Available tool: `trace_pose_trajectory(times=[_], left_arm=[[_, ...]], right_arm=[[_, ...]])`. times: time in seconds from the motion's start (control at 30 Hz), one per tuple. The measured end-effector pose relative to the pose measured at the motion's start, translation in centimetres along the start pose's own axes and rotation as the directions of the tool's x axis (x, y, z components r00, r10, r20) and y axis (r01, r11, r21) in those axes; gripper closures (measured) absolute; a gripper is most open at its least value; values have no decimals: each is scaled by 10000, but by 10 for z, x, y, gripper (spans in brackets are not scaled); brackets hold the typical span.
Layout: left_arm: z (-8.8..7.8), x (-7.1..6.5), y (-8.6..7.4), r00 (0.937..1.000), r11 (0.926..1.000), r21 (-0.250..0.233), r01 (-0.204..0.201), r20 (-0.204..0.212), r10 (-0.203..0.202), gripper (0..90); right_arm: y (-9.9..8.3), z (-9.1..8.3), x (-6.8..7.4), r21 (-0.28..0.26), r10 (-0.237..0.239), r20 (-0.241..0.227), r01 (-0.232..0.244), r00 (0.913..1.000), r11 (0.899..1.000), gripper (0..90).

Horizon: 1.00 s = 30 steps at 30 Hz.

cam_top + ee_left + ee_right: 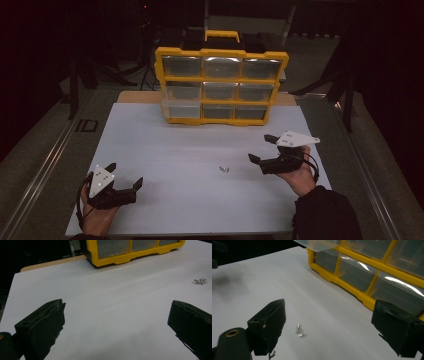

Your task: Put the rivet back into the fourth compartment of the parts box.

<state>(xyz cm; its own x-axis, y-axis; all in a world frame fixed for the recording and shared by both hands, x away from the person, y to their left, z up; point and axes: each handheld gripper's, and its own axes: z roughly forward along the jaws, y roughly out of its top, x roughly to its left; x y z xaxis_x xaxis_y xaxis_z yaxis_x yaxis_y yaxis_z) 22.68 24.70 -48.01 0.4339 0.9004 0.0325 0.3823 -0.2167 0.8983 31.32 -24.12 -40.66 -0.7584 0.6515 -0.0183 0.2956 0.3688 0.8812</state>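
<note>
Your right gripper hangs spread and empty just right of the small metal pieces mid-table; your left gripper is spread too, well apart. Close carelessly and those tiny loose pieces may scatter toward the yellow drawer organizer behind.

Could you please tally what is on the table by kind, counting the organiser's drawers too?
Yellow drawer organiser: 1
Clear drawers in it: 9
Cluster of small metal parts: 1, pieces too small to count
Grippers: 2, left gripper and right gripper
Total: 13
</note>
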Motion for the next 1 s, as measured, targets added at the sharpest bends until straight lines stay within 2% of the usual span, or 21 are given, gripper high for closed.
trace_pose_trajectory(times=[0.07, 0.1, 0.27, 0.43, 0.63, 0.87, 0.93, 1.0], left_arm=[[0, 0, 0, 10000, 10000, -19, 9, 5, -9, 14], [0, 0, 0, 10000, 10000, -20, 9, 11, -9, 14], [0, 0, 0, 10000, 10000, -27, -6, 40, 6, 14], [0, 0, 0, 10000, 10000, -2, -42, 63, 42, 14], [0, 0, 0, 9999, 10000, -7, -73, 84, 73, 14], [1, 0, 0, 10000, 10000, 43, -67, 57, 67, 14], [0, -1, 0, 9999, 10000, 41, -84, 69, 84, 14], [0, -1, 0, 9999, 10000, 47, -84, 75, 84, 14]], right_arm=[[4, 4, 2, 4, -92, -92, 92, 9999, 10000, 121], [13, 12, 6, 32, -323, -246, 324, 9992, 9995, 121], [27, 34, 13, 396, -709, -552, 732, 9960, 9965, 121], [30, 49, 15, 1041, -830, -731, 904, 9939, 9905, 121], [28, 57, 16, 1610, -935, -876, 1067, 9918, 9812, 121], [25, 64, 14, 2440, -1201, -1039, 1424, 9873, 9593, 121], [24, 67, 14, 2761, -1340, -1174, 1619, 9840, 9474, 121], [22, 71, 16, 3159, -1511, -1295, 1852, 9800, 9306, 123]])
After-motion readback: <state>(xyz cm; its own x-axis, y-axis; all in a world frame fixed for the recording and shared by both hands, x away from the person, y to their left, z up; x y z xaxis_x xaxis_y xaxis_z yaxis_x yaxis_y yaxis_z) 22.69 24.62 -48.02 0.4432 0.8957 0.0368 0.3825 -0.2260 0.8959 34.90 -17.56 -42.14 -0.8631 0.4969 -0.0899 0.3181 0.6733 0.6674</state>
